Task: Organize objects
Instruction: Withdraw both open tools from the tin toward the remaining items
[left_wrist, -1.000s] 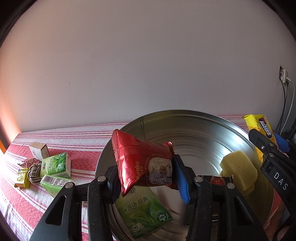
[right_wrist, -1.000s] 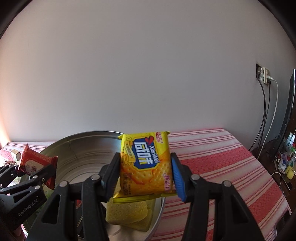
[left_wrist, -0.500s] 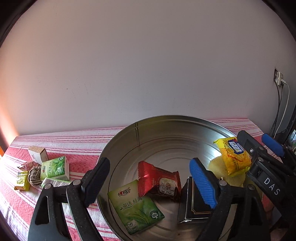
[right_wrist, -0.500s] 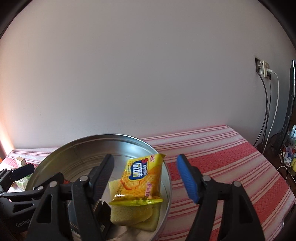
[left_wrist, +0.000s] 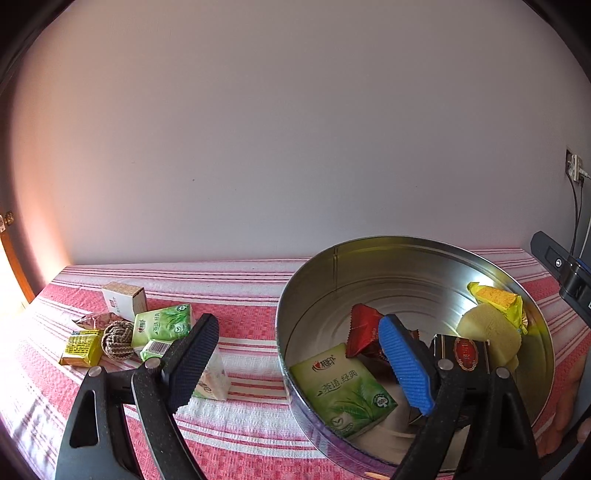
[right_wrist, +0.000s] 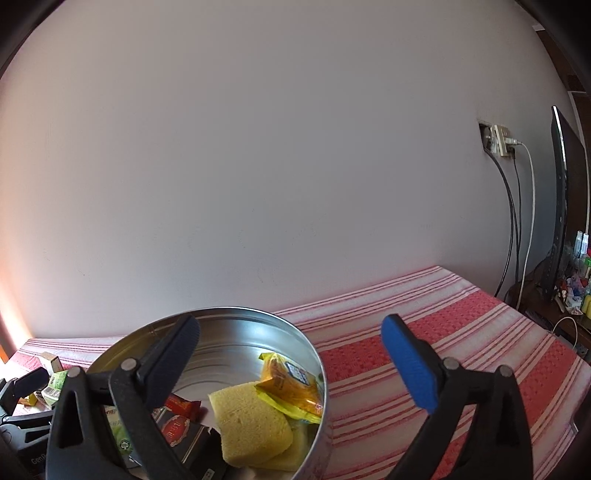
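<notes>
Both packets (left_wrist: 364, 334) (right_wrist: 291, 384) now in tin (left_wrist: 369, 266)

surface: red-striped tablecloth (left_wrist: 243, 332) | on it: round metal tin (left_wrist: 369, 254); green tissue packs (left_wrist: 162, 325); small carton (left_wrist: 123, 300)

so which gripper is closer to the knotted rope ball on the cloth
Left. The left gripper is open, its dark finger just right of the rope ball among the loose packets. The right gripper, also open, sits past the metal tin's far side.
</notes>
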